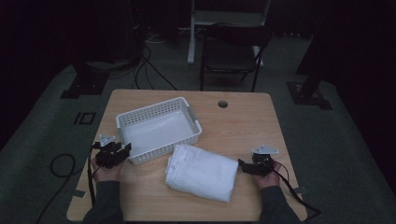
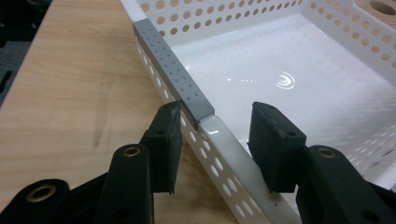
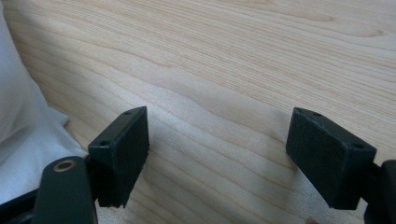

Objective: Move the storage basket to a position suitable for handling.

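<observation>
The left tool straddles the white basket's rim without gripping, apparently to steady it, while the right tool waits open over the bench beside the folded towel.

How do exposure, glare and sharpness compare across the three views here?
High view: dim and underexposed, room nearly black, white basket and folded cloth brightest. Left gripper view: bright, sharp, a glare spot on the basket floor. Right gripper view: evenly lit table, soft shadows under the right tool.
</observation>
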Motion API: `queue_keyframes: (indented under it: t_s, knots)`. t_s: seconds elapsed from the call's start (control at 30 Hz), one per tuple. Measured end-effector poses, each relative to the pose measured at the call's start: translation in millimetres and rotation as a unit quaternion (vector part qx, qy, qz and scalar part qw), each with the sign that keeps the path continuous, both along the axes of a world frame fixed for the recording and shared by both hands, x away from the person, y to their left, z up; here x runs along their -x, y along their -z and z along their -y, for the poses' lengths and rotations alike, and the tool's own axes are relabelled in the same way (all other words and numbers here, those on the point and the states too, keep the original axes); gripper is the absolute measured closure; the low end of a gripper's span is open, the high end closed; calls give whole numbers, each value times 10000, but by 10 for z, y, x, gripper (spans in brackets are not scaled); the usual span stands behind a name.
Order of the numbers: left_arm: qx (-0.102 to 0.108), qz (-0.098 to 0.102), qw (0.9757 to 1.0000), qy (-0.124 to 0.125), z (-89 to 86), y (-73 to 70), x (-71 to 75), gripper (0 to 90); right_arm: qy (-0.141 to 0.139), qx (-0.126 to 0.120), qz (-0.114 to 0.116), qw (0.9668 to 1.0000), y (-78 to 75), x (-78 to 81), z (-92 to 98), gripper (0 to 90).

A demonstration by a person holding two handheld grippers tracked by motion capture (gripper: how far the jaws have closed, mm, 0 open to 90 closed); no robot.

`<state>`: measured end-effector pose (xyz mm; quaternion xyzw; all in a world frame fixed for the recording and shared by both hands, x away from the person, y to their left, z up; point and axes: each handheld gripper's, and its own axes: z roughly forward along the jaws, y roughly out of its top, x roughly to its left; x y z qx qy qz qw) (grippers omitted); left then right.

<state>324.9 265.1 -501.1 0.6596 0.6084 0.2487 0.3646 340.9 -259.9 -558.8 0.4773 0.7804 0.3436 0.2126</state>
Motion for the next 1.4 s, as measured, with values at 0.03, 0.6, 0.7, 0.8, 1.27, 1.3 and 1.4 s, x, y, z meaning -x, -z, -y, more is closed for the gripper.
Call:
queue_keyframes:
  t_s: [0.03, 0.6, 0.7, 0.8, 1.27, 1.3, 1.4]
  knots:
    - [-14, 0, 10000, 27, 19, 0, -24, 536, 0, 0, 0, 10000, 0, 0, 0, 214]
    - [95, -6, 9994, 336, 219, 13, -350, 546, 41, -4, 3, 10000, -1, -3, -2, 228]
    - [111, -30, 9992, 385, 258, 18, -398, 545, 97, -25, 32, 9999, -4, -5, 1, 279]
    - [50, -44, 9989, 459, 308, 14, -449, 546, 151, -23, 16, 9999, -23, -9, 3, 380]
    - [-100, -40, 9979, 633, 508, -2, -622, 583, -163, -302, 388, 9987, -372, -65, -232, 543]
    - [-101, -36, 9979, 646, 518, -2, -635, 586, -186, -334, 409, 9984, -398, -84, -249, 544]
    - [-102, -33, 9976, 686, 553, -2, -669, 592, -243, -441, 439, 9978, -462, -140, -297, 547]
